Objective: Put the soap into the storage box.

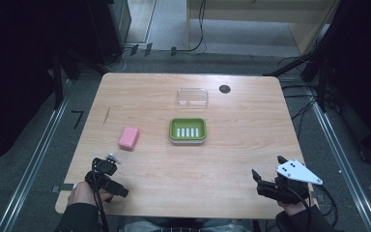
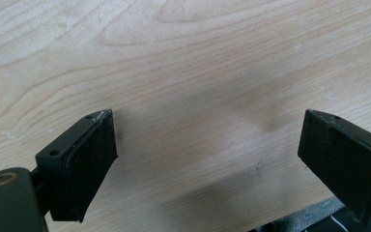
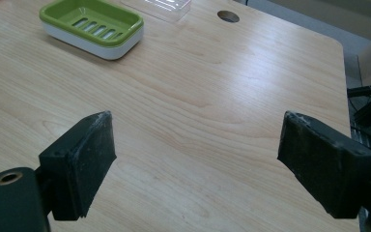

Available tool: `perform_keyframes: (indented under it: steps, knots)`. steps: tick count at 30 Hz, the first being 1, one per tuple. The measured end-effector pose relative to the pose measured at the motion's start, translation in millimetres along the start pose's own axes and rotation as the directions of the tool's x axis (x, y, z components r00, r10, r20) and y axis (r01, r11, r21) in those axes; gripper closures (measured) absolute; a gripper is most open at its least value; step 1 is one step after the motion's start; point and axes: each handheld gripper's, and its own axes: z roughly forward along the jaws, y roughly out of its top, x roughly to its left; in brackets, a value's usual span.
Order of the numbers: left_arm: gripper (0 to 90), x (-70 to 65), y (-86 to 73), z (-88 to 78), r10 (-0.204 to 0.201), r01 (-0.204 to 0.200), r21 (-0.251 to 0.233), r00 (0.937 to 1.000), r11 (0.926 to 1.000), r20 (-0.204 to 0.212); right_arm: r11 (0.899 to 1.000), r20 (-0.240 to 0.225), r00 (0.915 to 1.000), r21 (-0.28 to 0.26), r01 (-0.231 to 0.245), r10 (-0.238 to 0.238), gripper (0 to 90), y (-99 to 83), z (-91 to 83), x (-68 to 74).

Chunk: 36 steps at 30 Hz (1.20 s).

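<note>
Dark floor and black frames ring a pale wooden surface (image 1: pixel 188 159). In the high view a pink soap bar (image 1: pixel 129 137) lies left of centre, well apart from the green soap dish (image 1: pixel 188 130) at the middle, and a clear plastic lid (image 1: pixel 192 96) sits just beyond the dish, near a round cable hole (image 1: pixel 224 89). The left hand-held gripper (image 1: pixel 113 169) rests at the near left edge, nearest to the soap, and the right hand-held gripper (image 1: pixel 266 175) at the near right; neither touches anything. From here the risk, as I judge it, is that the smooth bar squirts sideways if the pads close off-centre, or skids along the wood if the jaws come down too low.

Left gripper view: the left hand-held gripper (image 2: pixel 207 140) has its jaws wide apart over bare wood grain, nothing between them. The soap lies outside this picture, so aim has to come from above.

Right gripper view: the right hand-held gripper (image 3: pixel 195 140) also stands with jaws spread and empty. It shows the dish's slotted floor (image 3: pixel 92 25) and white base from a low angle, detail the high view flattens, with the lid (image 3: pixel 162 7) at the far edge.
</note>
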Motion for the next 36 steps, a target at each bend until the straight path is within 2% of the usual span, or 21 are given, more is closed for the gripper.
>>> perform_keyframes:
  steps: [9,15,19,25,31,36]
  knots:
    - [7.1,1.3,6.0,-2.8,0.017,-0.017,-0.020,0.9999,0.9997,-0.001,1.000,0.002,1.0000,0.000,0.004,-0.004,13.5,-0.4,-0.5,-0.1]
    - [6.5,10.5,14.9,-5.1,-0.004,0.004,-0.054,0.9999,0.9985,-0.010,1.000,0.003,1.0000,0.003,0.003,-0.003,13.5,-0.2,-0.5,0.3]
    - [6.1,17.7,20.4,-4.4,-0.014,0.013,-0.057,0.9999,0.9983,-0.006,1.000,0.002,1.0000,0.003,0.003,-0.003,13.5,-0.3,-0.4,0.3]
    - [5.9,18.3,28.7,-6.3,-0.005,0.005,-0.084,1.0000,0.9965,-0.008,1.000,0.005,1.0000,0.004,0.004,-0.004,13.5,-0.3,0.0,0.4]
    - [5.9,22.4,32.6,-5.1,-0.014,0.014,-0.081,0.9999,0.9966,0.005,1.000,0.005,1.0000,0.005,0.002,-0.003,13.5,-0.4,-0.3,0.3]
    - [5.9,25.1,39.7,-6.5,-0.021,0.022,-0.098,0.9998,0.9950,0.003,1.000,0.006,1.0000,0.005,0.003,-0.003,13.5,-0.3,-0.2,0.5]
